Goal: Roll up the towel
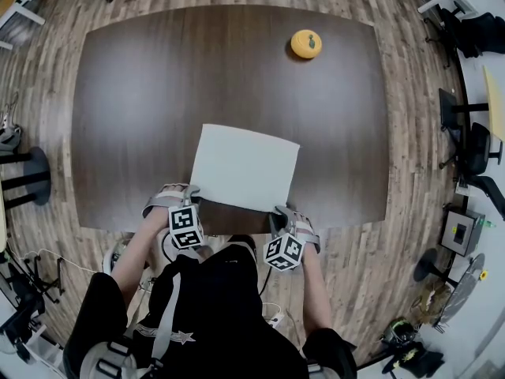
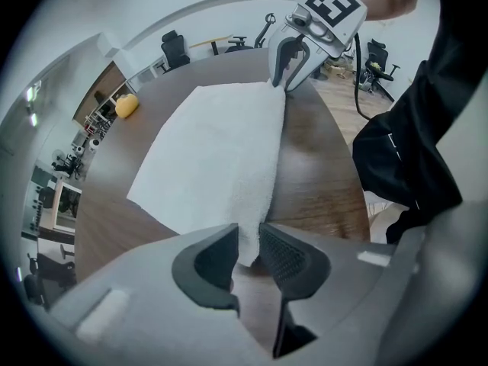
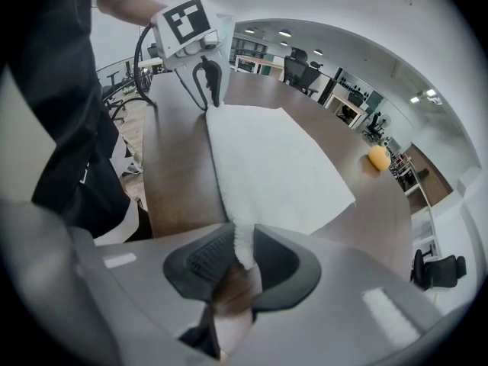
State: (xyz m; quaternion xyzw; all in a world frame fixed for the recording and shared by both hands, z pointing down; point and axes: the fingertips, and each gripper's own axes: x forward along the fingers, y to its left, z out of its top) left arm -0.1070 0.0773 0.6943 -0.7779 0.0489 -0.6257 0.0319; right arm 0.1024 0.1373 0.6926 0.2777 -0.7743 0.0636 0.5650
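Right now the towel [image 1: 245, 166] lies flat and fully spread on the table [image 1: 142, 93], and all of it lies ahead of the two grippers, on the side away from the person. Its near edge runs straight from one gripper to the other, and that edge is the line the roll has to follow.

The left hand-held gripper [image 2: 245, 244] points steeply down at the near left corner. Its jaws are closed on that corner, with the white cloth filling the narrow gap between the pads. The right hand-held gripper [image 3: 241, 256] does the same at the near right corner, where a tongue of towel is pinched between its pads. Neither hand is nearer than the other, since each sits on its own corner with the full width of the towel between them.

My reading is that the roll has not yet begun, because no fold or curl shows anywhere on the cloth. The coming move probably calls for both corners to lift together and turn forward over the flat part beyond the jaws. The long axis of the roll should stay parallel to the gripped edge. If one side leads, the roll may come out skewed.
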